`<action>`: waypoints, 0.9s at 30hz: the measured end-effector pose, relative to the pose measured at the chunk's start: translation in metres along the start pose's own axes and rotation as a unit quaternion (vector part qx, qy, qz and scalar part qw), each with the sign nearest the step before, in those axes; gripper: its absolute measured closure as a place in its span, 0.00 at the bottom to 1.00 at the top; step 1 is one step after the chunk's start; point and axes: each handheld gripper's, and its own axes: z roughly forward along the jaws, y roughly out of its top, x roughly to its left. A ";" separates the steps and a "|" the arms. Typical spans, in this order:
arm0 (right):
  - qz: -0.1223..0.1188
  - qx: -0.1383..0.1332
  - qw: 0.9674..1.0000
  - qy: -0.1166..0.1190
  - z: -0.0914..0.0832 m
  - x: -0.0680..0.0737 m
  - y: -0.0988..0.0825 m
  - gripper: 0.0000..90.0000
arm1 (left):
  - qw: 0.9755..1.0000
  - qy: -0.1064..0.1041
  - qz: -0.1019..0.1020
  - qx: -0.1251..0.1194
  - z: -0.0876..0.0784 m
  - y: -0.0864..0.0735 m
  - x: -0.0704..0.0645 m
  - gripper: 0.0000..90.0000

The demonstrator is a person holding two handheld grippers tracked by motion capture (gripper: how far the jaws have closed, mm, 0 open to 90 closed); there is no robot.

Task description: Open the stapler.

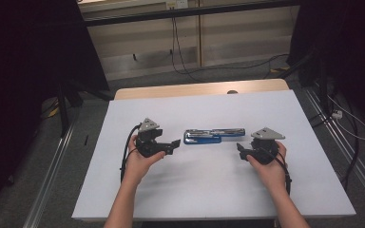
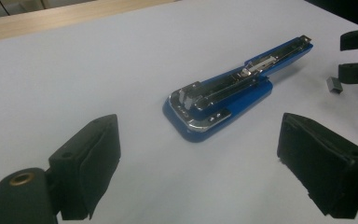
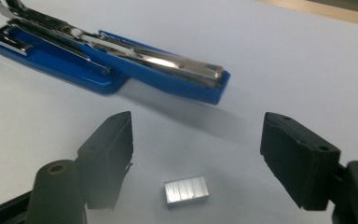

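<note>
Our right claw (image 3: 196, 154) is standing wide open with nothing pressed between its black jaws. We are holding it low over the white table (image 1: 199, 190) because the little silver block of staples (image 3: 186, 191) is lying right between those jaws, not yet touched. That way we judge that one squeeze could pick it up.

Our left claw (image 2: 196, 158) is open too, and it is holding nothing. We are pointing it at the blue stapler (image 2: 223, 95), which is lying just ahead of it, at about one o'clock in the left gripper view. From the high view, the stapler (image 1: 214, 136) is sitting in the middle of the table, between both claws: the left claw (image 1: 175, 145) at nine o'clock of it, the right claw (image 1: 241, 149) at about four o'clock.

The stapler's top is lying swung open, so its shiny metal track is showing. We think it is lying like this so the staples can go in.
</note>
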 end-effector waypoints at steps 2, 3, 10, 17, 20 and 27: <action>0.000 0.006 1.000 -0.004 0.004 -0.002 -0.002 0.30 | 1.000 -0.002 -0.002 0.000 0.001 0.000 0.000 0.15; 0.000 0.006 1.000 -0.004 0.004 -0.002 -0.002 0.30 | 1.000 -0.002 -0.004 0.000 0.002 -0.001 0.000 0.15; 0.002 0.023 1.000 -0.013 0.011 -0.005 -0.008 0.32 | 1.000 -0.003 0.000 0.011 0.005 -0.002 0.000 0.14; 0.000 0.020 1.000 0.001 0.008 -0.004 -0.006 0.38 | 1.000 -0.004 0.004 0.016 0.007 -0.003 0.000 0.14; 0.000 0.018 1.000 0.007 0.006 -0.005 -0.006 0.41 | 1.000 -0.003 0.003 0.016 0.006 -0.003 0.001 0.14; 0.003 0.026 0.999 0.018 0.004 -0.007 -0.012 0.50 | 1.000 -0.002 0.002 0.012 0.007 -0.002 0.001 0.14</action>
